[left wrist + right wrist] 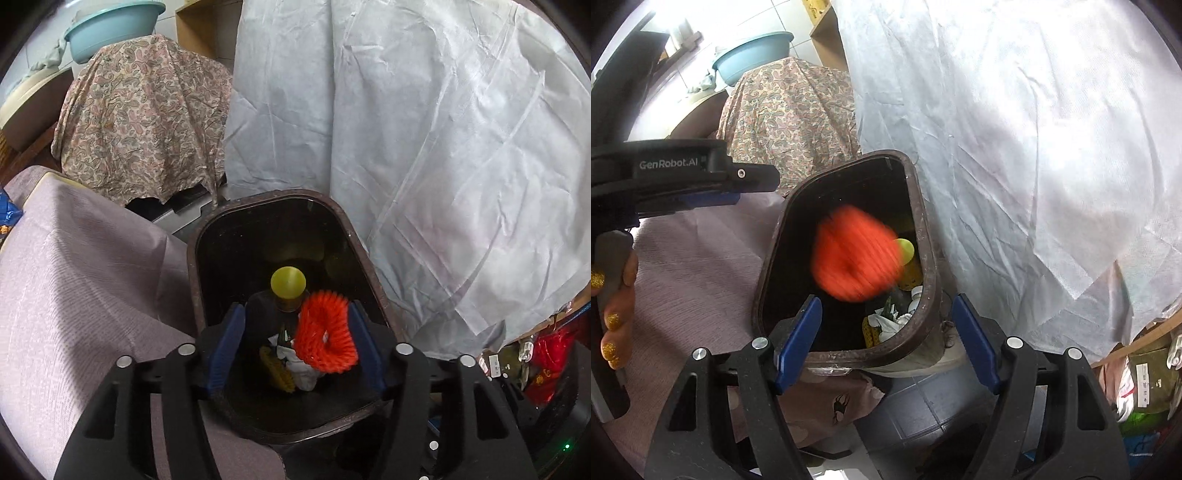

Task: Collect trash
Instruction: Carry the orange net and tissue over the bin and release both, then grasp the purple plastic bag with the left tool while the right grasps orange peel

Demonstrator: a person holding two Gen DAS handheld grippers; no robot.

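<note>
Left hand-held gripper spread above bin; orange foam net loose between its pads, falling binward. Right hand-held gripper spread, empty. Risk: light net snags on pad or bounces off bottle.

Paisley cloth, blue basin, perhaps plastic.

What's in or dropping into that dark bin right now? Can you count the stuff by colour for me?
Over and inside the bin:
Orange-red: 1, the foam net, blurred above the opening
Yellow: 2, a bottle cap and a yellow ridged item
White: 1, a wad of crumpled paper
Total: 4 that I can make out; the rest is too dark to tell.
</note>
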